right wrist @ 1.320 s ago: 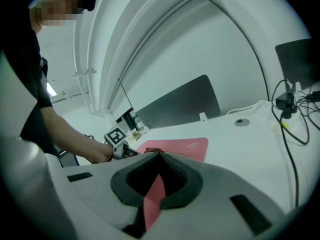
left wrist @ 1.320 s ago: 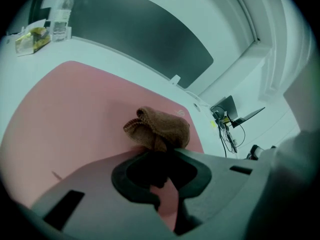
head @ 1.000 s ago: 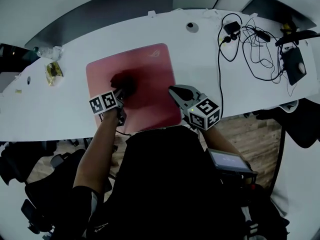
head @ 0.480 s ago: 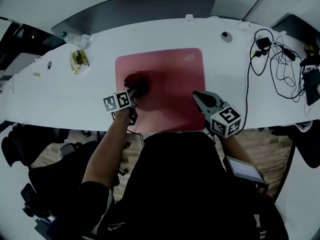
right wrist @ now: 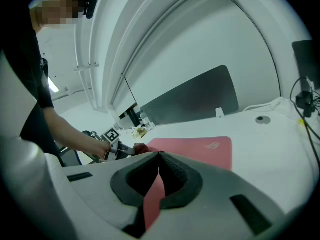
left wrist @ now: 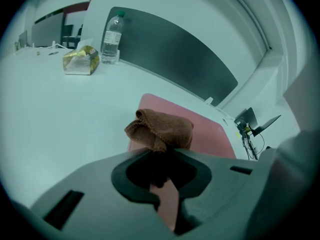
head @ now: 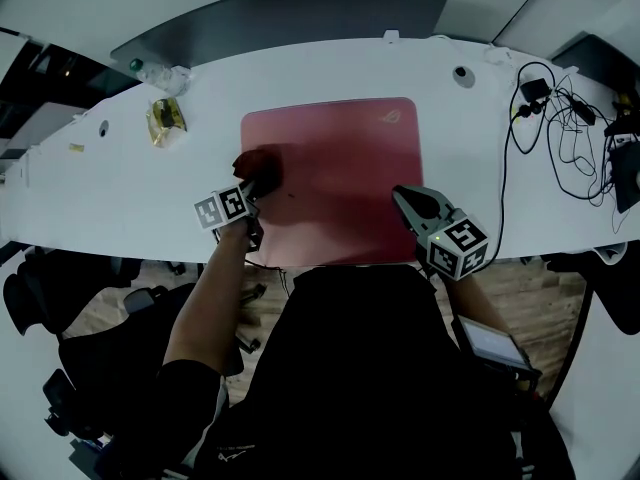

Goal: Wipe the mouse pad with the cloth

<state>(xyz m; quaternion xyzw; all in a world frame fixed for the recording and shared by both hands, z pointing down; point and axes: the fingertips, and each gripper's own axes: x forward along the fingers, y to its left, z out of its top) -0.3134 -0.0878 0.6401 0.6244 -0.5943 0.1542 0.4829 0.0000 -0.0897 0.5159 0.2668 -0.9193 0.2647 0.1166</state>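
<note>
Two grippers, one item in hand. Left gripper (head: 256,184): jaws clamped on the bunched brown cloth (left wrist: 161,129), at the left edge of the pink mouse pad (head: 340,158), on the white table (head: 110,208). Right gripper (head: 402,197): jaws closed together, empty, at the pad's near right corner.

I am leaning over a long white desk (head: 120,198) that is running across the room from left to right. A dark grey divider panel (head: 290,18) is standing along its far edge, and a plain white wall (right wrist: 210,39) is rising beyond it. Pale wooden floor (head: 525,283) is showing below the desk's near edge. Black office chairs (head: 50,298) are crowding the floor at my left. A tangle of black cables (head: 545,118) is lying on the desk's right end. Soft, even light is falling over everything.
</note>
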